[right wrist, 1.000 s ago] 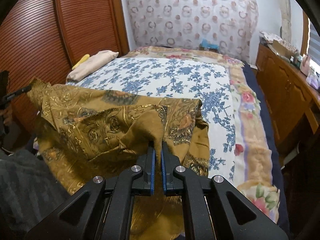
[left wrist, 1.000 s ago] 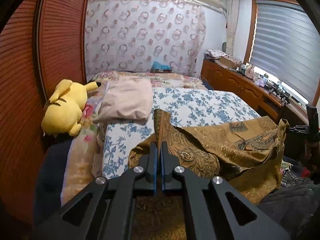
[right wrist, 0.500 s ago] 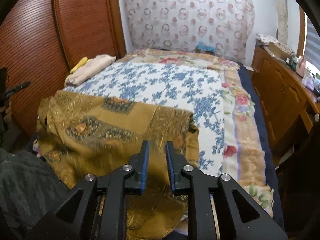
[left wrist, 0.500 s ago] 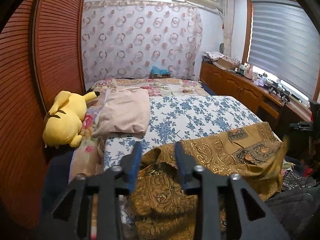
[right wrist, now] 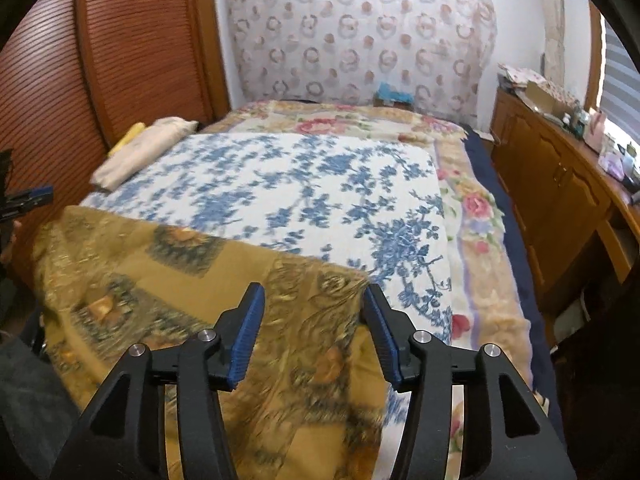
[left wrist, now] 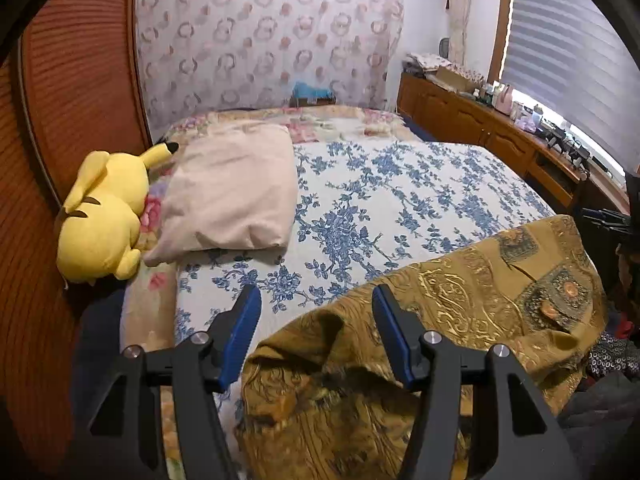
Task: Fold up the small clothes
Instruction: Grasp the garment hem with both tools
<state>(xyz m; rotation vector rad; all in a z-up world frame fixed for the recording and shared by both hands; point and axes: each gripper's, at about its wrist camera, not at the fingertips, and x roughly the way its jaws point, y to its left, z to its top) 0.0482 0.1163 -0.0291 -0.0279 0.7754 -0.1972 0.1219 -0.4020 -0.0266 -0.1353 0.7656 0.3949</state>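
The gold patterned garment [left wrist: 460, 304] lies spread across the near edge of the bed [left wrist: 400, 184], its corners below both tools. The left tool [left wrist: 316, 312] and the right tool [right wrist: 312, 308] have just been opening and now stand about half open, holding nothing. To fold well, smooth the cloth flat, then regrip 2 matching corners.

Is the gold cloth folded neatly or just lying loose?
Loose: the cloth lies rumpled over the bed's near edge, partly hanging off.
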